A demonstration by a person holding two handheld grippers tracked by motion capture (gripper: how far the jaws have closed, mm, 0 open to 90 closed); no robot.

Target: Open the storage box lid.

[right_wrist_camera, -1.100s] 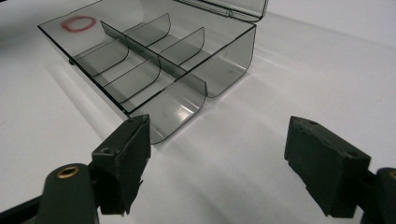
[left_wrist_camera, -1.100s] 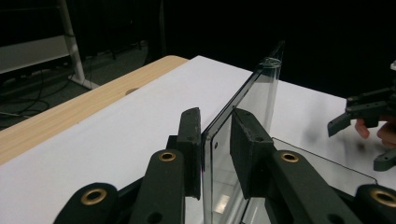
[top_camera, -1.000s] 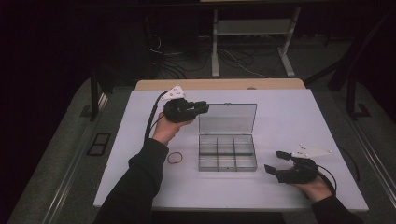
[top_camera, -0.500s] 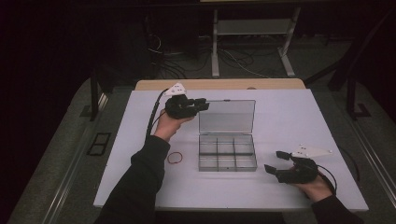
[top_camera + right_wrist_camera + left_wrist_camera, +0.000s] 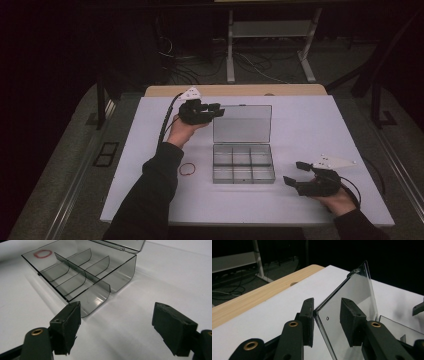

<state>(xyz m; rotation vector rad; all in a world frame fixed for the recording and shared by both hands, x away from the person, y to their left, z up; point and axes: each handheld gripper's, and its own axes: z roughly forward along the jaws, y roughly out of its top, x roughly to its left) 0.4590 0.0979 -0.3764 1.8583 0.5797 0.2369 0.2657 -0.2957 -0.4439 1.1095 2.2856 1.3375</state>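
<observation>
A clear plastic compartment box (image 5: pixel 243 179) lies open in the middle of the white table, its lid (image 5: pixel 242 123) standing up at the back. My left gripper (image 5: pixel 216 108) is at the lid's left edge. In the left gripper view the lid (image 5: pixel 352 290) stands between the two pads (image 5: pixel 309 315); the jaws have just been opening and the right pad is clear of it. My right gripper (image 5: pixel 295 173) rests low on the table, right of the box, open with nothing between its jaws (image 5: pixel 117 327). A red rubber band (image 5: pixel 187 169) lies left of the box.
The box compartments (image 5: pixel 75 272) look empty. A wooden strip (image 5: pixel 235 90) runs along the table's far edge, with a desk frame and cables on the floor beyond. Bare white tabletop (image 5: pixel 320 125) spreads right of the lid.
The left gripper has shifted slightly toward the far side at the lid's edge, and the lid stands a touch taller. The right hand has kept still.
</observation>
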